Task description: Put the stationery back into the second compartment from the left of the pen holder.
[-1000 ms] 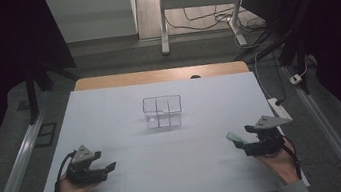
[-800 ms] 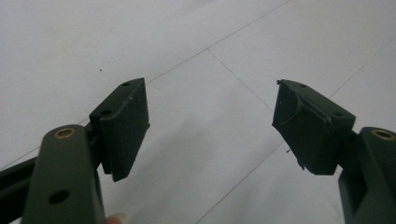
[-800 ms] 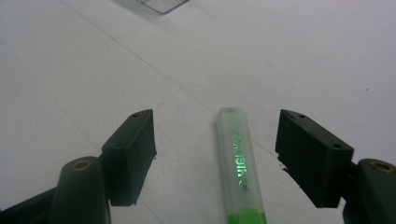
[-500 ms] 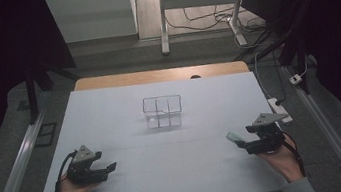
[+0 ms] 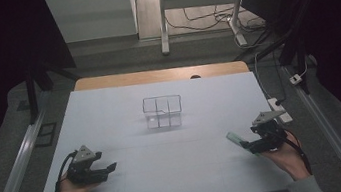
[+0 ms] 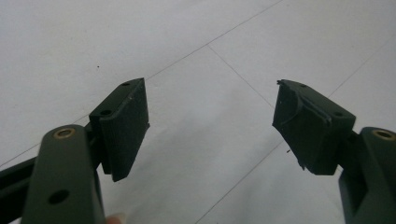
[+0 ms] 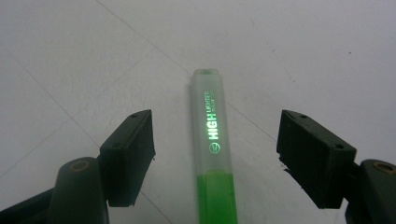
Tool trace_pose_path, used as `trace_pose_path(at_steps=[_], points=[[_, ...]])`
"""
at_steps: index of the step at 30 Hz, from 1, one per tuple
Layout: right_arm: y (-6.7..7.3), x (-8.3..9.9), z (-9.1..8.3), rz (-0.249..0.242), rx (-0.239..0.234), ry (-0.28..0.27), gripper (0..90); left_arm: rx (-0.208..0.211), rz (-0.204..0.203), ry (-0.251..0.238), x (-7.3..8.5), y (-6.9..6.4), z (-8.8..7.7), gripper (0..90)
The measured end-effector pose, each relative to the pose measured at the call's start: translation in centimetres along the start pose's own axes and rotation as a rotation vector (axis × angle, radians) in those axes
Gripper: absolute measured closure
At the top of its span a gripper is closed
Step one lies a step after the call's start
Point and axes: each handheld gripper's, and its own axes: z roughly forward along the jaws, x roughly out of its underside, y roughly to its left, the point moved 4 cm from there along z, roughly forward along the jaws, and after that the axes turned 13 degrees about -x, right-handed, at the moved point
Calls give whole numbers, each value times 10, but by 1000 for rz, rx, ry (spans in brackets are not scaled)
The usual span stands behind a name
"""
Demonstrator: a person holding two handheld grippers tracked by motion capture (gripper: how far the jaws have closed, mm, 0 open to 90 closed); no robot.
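Observation:
A green highlighter (image 7: 214, 154) with a frosted cap lies flat on the white table, between the open jaws of my right gripper (image 7: 215, 158) without touching either pad. From above, the highlighter (image 5: 236, 138) pokes out to the left of the right gripper (image 5: 252, 146) near the table's front right. My left gripper (image 5: 109, 169) rests at the front left, open, with nothing between its fingers (image 6: 126, 123). A clear wire-framed organizer box (image 5: 162, 111) stands in the middle of the table, well away from both grippers.
The white table sheet (image 5: 110, 114) ends at a wooden strip (image 5: 155, 75) along the far edge. Metal rails (image 5: 15, 173) run down both sides. A power strip (image 5: 280, 109) lies off the right edge. Desk legs and cables (image 5: 207, 15) stand beyond.
The right gripper has slid slightly forward around the highlighter. The left gripper has stayed in place.

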Motion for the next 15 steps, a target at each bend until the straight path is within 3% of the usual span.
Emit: trace_pose_path(at_steps=[10,15], points=[[-1,2,1,-12,-2,69,271,2,5,3,0,0,1,265],[-1,5,4,-14,-25,114,272,2,8,5,0,0,1,264]])
